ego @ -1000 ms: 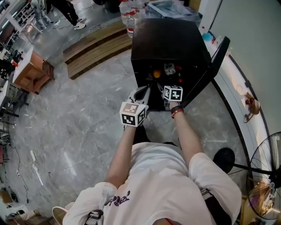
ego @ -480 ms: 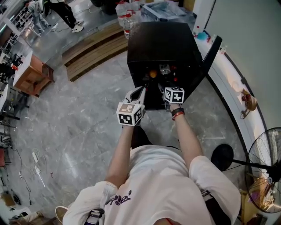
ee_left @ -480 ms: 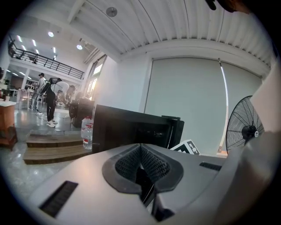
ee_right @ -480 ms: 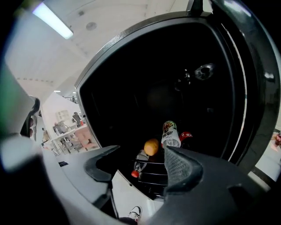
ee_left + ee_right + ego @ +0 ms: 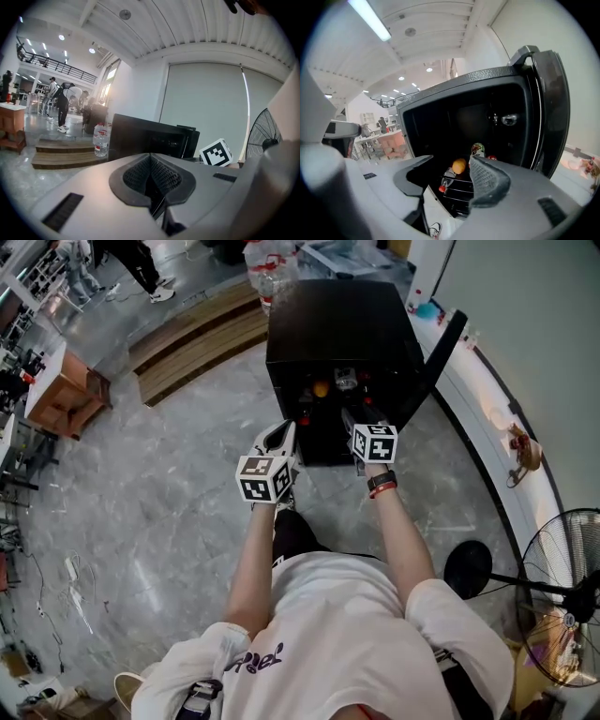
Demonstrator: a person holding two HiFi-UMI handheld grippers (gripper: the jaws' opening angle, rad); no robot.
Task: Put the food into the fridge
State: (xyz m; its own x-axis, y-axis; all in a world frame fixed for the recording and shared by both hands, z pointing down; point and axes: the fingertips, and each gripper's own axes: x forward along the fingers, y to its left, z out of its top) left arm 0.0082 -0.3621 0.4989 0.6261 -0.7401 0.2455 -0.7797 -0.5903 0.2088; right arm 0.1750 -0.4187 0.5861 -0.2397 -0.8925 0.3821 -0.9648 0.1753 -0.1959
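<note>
Rising since a second ago, the right claw (image 5: 450, 174) hangs before the open fridge (image 5: 337, 324), its jaws half-spread and just closing on nothing. The left claw (image 5: 152, 185) is pressed together, empty. Food already lies on the fridge's wire shelf near its front edge. An orange (image 5: 459, 166) looks firm but likely to roll, best pinched across its middle. A red-capped bottle (image 5: 445, 180) is probably light and slick, so take it around its body.

Shirt (image 5: 328, 634): white, short sleeves, dark script print on my left side.
Wristband (image 5: 380, 486): red and black, on my right wrist.
Left gripper (image 5: 150, 159): pale grey shell, black mesh pads (image 5: 164, 176), black-and-white marker cube (image 5: 262, 478).
Right gripper (image 5: 449, 161): same build; its jaws have just been closing, with nothing between them.
</note>
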